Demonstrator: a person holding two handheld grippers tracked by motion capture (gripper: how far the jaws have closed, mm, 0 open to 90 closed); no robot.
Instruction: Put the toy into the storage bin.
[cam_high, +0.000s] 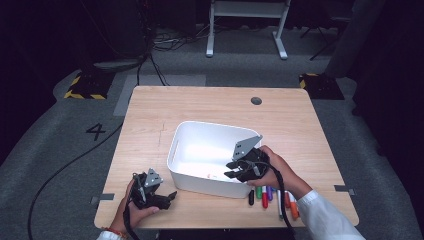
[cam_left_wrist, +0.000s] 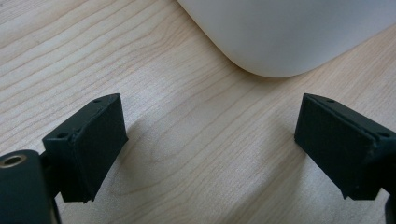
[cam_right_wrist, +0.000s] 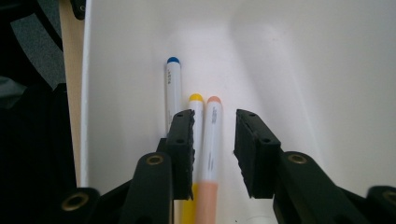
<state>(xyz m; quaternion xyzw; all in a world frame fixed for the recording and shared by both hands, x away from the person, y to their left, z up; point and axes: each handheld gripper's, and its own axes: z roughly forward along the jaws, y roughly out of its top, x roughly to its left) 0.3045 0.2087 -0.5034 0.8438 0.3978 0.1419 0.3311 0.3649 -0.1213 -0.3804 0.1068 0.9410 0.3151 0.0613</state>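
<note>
Tabletop (cam_high: 150, 115) of pale wood is carrying every item we are listing, left to right as the high view lays them out.

Left tool (cam_high: 159, 196): we are holding it low at the near left corner, resting on the wood just beside the bin's near left corner. In the left gripper view (cam_left_wrist: 210, 140) its jaws are standing wide apart with nothing between them but bare wood grain, and the bin's rounded white corner (cam_left_wrist: 280, 42) is showing close ahead.

White bin (cam_high: 181, 135): it is sitting at the middle of the tabletop, rounded at the corners, open at the top.

Right tool (cam_high: 235, 170): we are reaching it over the bin's near right rim, into the bin. In the right gripper view (cam_right_wrist: 214, 140) its jaws are standing a little apart, straddling a peach marker (cam_right_wrist: 211, 154) without pressing on it. Three markers are lying side by side on the bin floor near one wall: a blue-capped marker (cam_right_wrist: 173, 88), a yellow marker (cam_right_wrist: 196, 126) touching it, then the peach one.

Loose markers (cam_high: 270, 195): a small row is lying on the tabletop just in front of the bin's near right corner, under the right hand (cam_high: 275, 167); we are making out black, green, red, purple and orange.
</note>
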